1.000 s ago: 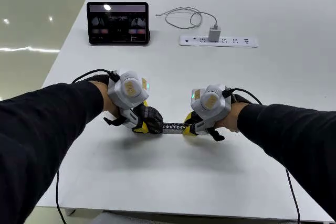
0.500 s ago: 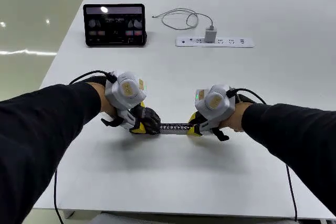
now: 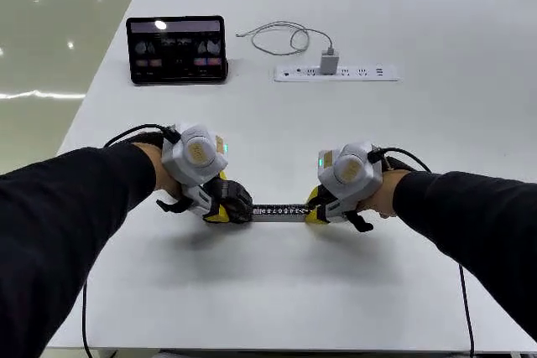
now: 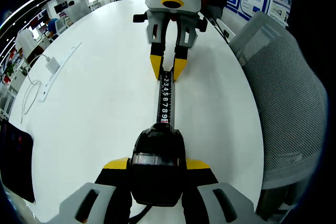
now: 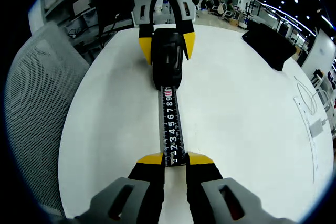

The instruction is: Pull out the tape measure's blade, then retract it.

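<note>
Surface [image 3: 419, 31]: white, spans most of the head view from top to bottom edge.
Chair [image 4: 283, 87]: grey mesh back, right side of the left gripper view, beyond the surface's edge.
Tablet [image 3: 176, 48]: propped up in the upper left of the head view, screen lit.
Power strip [image 3: 357, 73]: white, upper centre of the head view, right of the tablet and well apart from the tape measure.
Left hand-held gripper [image 3: 225, 205]: lower left of centre in the head view, jaws clamped on the tape measure's body from both sides.
Right hand-held gripper [image 3: 315, 210]: lower right of centre, jaws narrow, pinching the free end of the blade between the yellow tips.
Tape measure [image 3: 237, 201]: black body, lower centre of the head view, low over the surface in the left jaws (contact with the surface cannot be told).
Blade [image 3: 278, 210]: drawn out a short way, straight between the two grippers, digits 1 to 9 showing.
Cable [image 3: 277, 37]: white, loosely looped, top centre of the head view.
Charger [image 3: 328, 62]: white, plugged into the power strip, cable attached.
</note>
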Available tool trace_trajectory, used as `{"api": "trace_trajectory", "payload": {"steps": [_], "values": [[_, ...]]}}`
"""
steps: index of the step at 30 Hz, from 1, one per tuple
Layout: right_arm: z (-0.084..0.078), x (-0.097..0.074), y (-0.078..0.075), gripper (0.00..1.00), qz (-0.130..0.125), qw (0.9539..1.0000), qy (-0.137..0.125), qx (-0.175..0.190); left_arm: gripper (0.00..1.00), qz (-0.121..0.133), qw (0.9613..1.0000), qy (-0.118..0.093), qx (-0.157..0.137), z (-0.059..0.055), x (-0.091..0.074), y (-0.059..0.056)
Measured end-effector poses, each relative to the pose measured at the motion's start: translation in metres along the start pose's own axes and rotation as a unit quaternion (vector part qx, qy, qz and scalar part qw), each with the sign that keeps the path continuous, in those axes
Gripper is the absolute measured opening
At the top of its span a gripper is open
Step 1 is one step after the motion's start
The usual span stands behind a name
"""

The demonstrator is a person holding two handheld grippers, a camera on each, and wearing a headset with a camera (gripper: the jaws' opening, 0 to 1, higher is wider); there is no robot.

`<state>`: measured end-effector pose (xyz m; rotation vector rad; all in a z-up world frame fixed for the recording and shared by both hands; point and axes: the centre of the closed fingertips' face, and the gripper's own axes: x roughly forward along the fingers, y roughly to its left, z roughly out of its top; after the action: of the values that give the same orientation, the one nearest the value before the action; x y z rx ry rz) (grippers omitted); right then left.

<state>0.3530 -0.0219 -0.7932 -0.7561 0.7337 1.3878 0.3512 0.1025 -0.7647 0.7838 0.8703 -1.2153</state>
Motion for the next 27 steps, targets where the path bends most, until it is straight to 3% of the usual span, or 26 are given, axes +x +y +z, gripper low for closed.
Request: {"api": "trace_trajectory", "payload": {"steps": [27], "values": [[-0.023,-0.015,-0.003,0.1,-0.002,0.9999,0.009,0.01,0.32,0.001,0.9999,-0.013,-0.003,0.002,-0.001,-0.002]]}}
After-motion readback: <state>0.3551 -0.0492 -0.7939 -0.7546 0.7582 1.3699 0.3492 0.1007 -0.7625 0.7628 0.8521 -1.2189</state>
